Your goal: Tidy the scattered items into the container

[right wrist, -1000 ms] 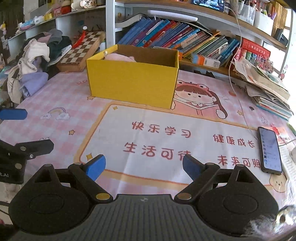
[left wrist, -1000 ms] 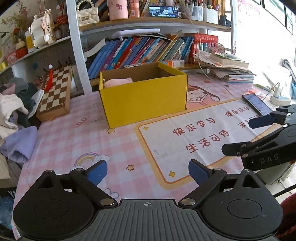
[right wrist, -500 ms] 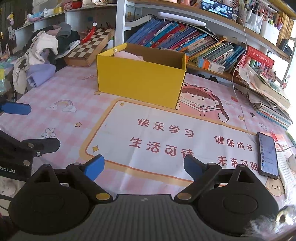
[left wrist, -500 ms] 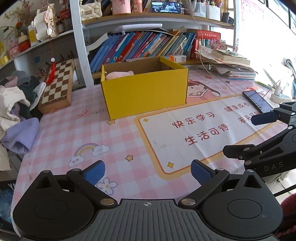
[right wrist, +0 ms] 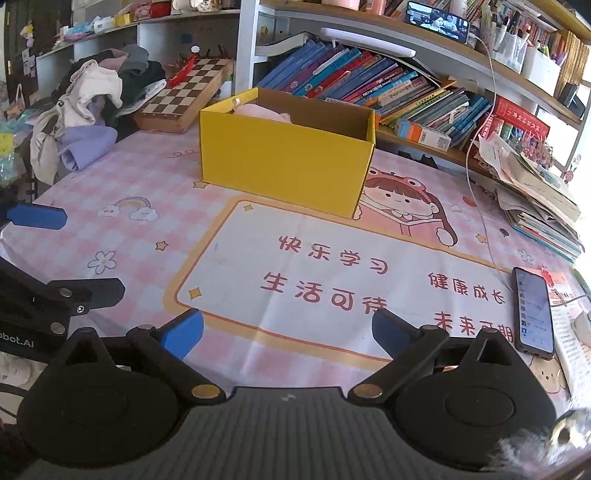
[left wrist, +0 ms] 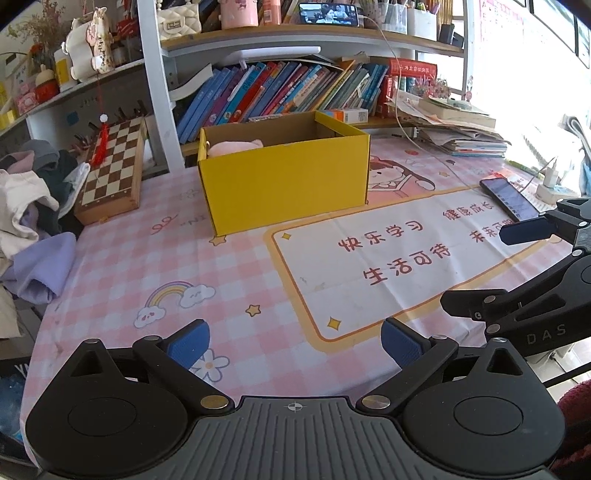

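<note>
Left gripper [left wrist: 293, 341] and right gripper [right wrist: 287, 329] gape wide, empty, facing yellow box [left wrist: 288, 192].

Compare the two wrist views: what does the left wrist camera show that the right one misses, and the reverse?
Only the left wrist view shows the white charger plugged in beyond the phone, and the cream handbag on the top shelf. Only the right wrist view shows the white bins of pens on the upper shelf. Both show the yellow box holding something pink, the chessboard, the phone, and both grippers open and empty.
</note>
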Demonstrator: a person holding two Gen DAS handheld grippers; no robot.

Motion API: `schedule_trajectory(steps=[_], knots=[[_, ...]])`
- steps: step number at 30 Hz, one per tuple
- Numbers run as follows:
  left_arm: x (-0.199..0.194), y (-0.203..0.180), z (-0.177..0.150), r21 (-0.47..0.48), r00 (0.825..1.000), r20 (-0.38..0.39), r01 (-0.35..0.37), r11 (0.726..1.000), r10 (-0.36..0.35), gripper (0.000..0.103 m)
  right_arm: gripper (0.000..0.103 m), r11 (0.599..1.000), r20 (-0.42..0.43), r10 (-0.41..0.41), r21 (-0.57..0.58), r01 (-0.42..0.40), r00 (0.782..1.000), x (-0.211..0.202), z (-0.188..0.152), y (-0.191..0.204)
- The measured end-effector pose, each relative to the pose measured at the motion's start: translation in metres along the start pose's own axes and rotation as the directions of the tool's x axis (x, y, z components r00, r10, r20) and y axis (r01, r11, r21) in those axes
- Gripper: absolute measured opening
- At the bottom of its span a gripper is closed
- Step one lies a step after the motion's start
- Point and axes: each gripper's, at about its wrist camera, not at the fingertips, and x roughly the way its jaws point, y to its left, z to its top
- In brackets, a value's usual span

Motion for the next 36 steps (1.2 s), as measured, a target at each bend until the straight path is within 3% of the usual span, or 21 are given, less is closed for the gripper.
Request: schedule_trajectory(steps=[36], knots=[[-0.0031,0.0050,-0.0050,-0.015,0.999,-0.008,0.041,0.999,-0.041,0.101,0.099,1.000,-0.017,0.008,-0.004,-0.008,1.000,-0.0002,-0.0035,0.0018]])
